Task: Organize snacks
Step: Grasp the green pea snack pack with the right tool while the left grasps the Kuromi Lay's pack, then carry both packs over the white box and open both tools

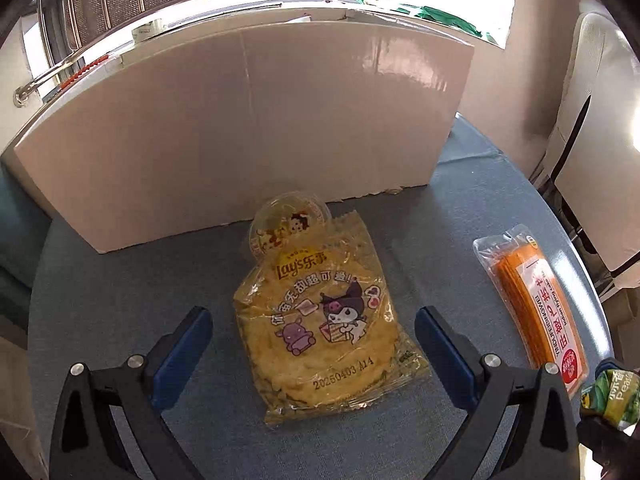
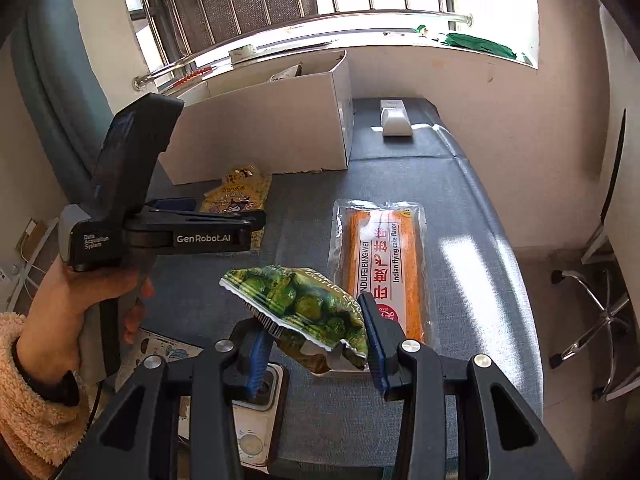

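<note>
A yellow Lay's chip bag (image 1: 320, 320) lies flat on the blue-grey cloth, with a round snack cup (image 1: 288, 220) behind it against a white cardboard box (image 1: 248, 128). My left gripper (image 1: 314, 344) is open, its blue pads on either side of the bag's near half. My right gripper (image 2: 316, 344) is shut on a green pea snack bag (image 2: 304, 304) and holds it above the cloth. An orange Indian flying cake pack (image 2: 384, 268) lies just beyond it; it also shows in the left wrist view (image 1: 536, 308). The box (image 2: 256, 136) is open at the top.
A window sill and metal railing (image 2: 320, 28) run behind the box. A small white device (image 2: 394, 118) sits at the far end of the cloth. A phone (image 2: 256, 424) and papers lie under my right gripper. A chair base (image 2: 592, 320) stands on the right.
</note>
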Motion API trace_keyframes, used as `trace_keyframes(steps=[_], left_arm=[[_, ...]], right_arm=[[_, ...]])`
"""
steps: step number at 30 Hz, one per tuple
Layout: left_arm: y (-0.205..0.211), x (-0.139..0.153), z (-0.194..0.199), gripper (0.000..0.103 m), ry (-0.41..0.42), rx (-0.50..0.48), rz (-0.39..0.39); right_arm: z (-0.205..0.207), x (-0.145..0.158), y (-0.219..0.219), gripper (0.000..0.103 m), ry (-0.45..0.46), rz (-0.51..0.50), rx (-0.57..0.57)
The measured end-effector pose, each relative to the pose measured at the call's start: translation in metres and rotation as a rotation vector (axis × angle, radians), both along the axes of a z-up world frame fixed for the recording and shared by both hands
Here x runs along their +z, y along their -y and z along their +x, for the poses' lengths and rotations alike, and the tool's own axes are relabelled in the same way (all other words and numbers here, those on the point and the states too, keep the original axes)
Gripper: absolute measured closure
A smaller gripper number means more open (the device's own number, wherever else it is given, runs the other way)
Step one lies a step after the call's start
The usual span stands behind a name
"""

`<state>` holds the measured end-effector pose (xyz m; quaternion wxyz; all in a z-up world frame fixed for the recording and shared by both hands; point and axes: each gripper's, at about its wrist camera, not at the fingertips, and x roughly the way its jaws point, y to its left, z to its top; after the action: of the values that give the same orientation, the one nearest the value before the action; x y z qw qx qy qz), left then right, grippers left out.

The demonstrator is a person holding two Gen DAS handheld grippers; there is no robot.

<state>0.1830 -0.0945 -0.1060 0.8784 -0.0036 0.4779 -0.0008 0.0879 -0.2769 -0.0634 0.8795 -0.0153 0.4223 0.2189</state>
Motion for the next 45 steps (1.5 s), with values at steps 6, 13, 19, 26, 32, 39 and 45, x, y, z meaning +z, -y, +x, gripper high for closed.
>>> trace_keyframes(steps=[6,13,19,26,32,39,45], left_arm=[[-0.003,-0.002,-0.003,0.024,0.013,-0.053,-0.019],[-0.033,0.024,-0.051,0.024,0.103,-0.096,-0.096],[-0.077,0.065,-0.096,0.024,0.255,-0.035,-0.187],[-0.121,0.13,-0.078,0.024,0.453,0.028,-0.229],[-0.15,0.162,-0.003,0.024,0.437,0.042,-0.273],[-0.154,0.16,0.081,0.022,0.362,0.035,-0.207],[-0.148,0.15,0.091,0.0,0.297,-0.007,-0.205]], right_arm=[[-0.006,-0.006,0.005,0.058,-0.027,0.038,0.023],[-0.006,-0.006,-0.006,0.058,-0.029,0.063,0.057],[0.01,0.01,-0.024,0.058,-0.016,0.117,0.106],[0.065,0.07,-0.065,0.058,0.097,0.146,0.163],[0.144,0.107,-0.103,0.058,0.081,0.213,0.183],[0.222,0.11,-0.125,0.057,0.073,0.075,0.049],[0.244,0.099,-0.112,0.0,-0.013,0.111,0.038]])
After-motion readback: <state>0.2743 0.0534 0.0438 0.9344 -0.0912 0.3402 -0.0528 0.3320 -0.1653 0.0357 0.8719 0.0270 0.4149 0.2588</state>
